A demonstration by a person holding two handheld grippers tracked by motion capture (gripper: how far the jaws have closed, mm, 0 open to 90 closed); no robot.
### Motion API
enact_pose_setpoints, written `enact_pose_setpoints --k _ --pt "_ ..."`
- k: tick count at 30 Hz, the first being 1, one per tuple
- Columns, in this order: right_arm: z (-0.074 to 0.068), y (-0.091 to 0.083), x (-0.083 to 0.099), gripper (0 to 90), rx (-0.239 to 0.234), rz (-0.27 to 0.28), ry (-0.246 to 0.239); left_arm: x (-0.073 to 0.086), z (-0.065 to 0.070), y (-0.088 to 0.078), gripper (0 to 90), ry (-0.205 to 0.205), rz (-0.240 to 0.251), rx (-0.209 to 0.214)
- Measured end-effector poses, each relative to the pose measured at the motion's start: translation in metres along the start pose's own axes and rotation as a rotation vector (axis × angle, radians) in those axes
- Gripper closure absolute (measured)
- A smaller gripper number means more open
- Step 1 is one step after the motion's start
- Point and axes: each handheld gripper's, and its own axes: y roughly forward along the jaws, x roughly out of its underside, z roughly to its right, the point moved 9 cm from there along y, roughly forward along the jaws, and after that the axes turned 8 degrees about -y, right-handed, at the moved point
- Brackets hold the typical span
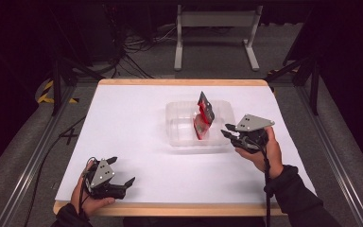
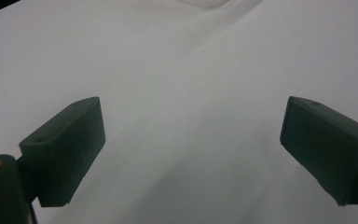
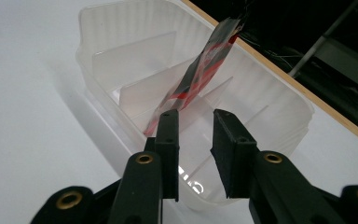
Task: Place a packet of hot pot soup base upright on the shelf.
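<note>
Left gripper [image 1: 121, 171], jaws wide and empty, rests at the table's [image 1: 123, 123] near edge. Right gripper [image 3: 193, 122] hovers narrowly parted at the clear divided tray [image 3: 98, 42]. Leaning inside, the red-and-black packet [image 3: 200, 74] looks light, floppy and slippery; pinch its upper edge.

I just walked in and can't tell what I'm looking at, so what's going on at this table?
A person holds a hand-held gripper in each hand over a white table. The right hand-held gripper, jaws slightly apart and gripping nothing, sits at the near wall of a clear divided plastic container where a red and black packet stands tilted against a divider. The left hand-held gripper rests wide open near the table's front edge, away from everything.
</note>
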Motion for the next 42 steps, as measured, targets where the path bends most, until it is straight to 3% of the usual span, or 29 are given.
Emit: enact_pose_setpoints --k 7,16,22,28,33,42 --pt "0.000 -0.006 0.007 64.7 0.005 0.000 -0.025 0.000 0.000 0.000 7.1 0.001 -0.002 -0.001" --pt "0.000 -0.016 0.025 55.3 0.030 -0.043 -0.054 0.000 0.000 0.000 7.2 0.005 -0.005 0.002" --pt "-0.004 -0.025 0.032 45.7 0.004 -0.021 -0.084 0.001 0.000 0.001 7.2 0.006 -0.006 0.003" --pt "-0.006 -0.031 0.043 36.1 0.029 -0.037 -0.115 0.001 0.001 0.001 7.2 0.006 -0.009 0.005" --pt "-0.009 -0.034 0.053 33.6 0.047 -0.047 -0.133 0.001 0.001 0.001 7.2 0.006 -0.010 0.005" --pt "-0.009 -0.038 0.070 31.8 0.060 -0.061 -0.124 0.001 0.001 0.001 7.2 0.005 -0.011 0.008"
